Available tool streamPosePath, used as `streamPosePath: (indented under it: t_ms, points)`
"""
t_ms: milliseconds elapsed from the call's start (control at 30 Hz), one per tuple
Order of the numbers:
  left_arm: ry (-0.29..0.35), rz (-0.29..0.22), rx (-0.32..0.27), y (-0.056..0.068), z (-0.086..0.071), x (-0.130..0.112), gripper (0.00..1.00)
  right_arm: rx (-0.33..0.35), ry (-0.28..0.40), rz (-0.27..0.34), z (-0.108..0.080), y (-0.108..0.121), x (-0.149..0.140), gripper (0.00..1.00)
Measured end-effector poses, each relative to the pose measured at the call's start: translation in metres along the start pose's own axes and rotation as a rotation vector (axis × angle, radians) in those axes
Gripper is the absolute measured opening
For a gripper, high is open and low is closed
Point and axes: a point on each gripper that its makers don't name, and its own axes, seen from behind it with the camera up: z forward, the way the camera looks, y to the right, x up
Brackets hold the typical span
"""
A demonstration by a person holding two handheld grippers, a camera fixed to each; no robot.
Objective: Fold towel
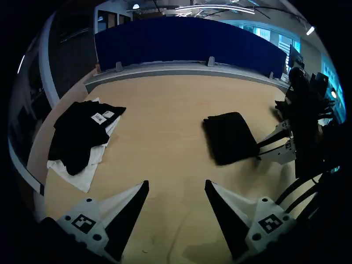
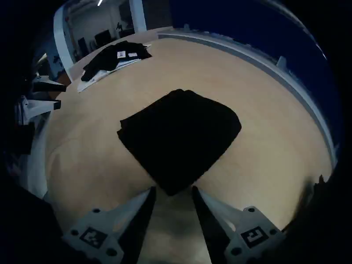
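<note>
- This place is an office with an open work area.
- A wide desk [image 1: 176,101] of light wood lies under the left gripper [image 1: 176,181].
- A blue partition screen [image 1: 185,44] stands along the desk's far edge, straight ahead.
- Long ceiling lamps [image 1: 215,7] and windows [image 1: 286,44] are far ahead, up and right.

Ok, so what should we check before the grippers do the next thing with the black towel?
1. Black towel lies folded and flat on the table: ok.
2. Right hand-held gripper is open, with the towel's near corner at its fingertips: ok.
3. Left hand-held gripper is open, holding nothing, over bare table: ok.
4. Pile of towels lies well apart from the black towel: ok.
5. Folded edges line up neatly: cannot tell, the cloth is too dark.
</note>
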Motion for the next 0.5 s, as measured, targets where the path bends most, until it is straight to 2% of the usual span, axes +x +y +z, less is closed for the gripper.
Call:
streamPosePath:
  t_ms: [267, 500]
  points:
    - [0.000, 0.000, -0.001, -0.0005, -0.0001, 0.0012, 0.95, -0.002, -0.005, 0.015, 0.0018, 0.0010, -0.0009, 0.29]
    - [0.000, 0.001, -0.001, 0.0003, 0.0009, 0.0015, 0.94, -0.002, -0.002, 0.023, 0.0000, 0.0009, -0.0016, 0.15]
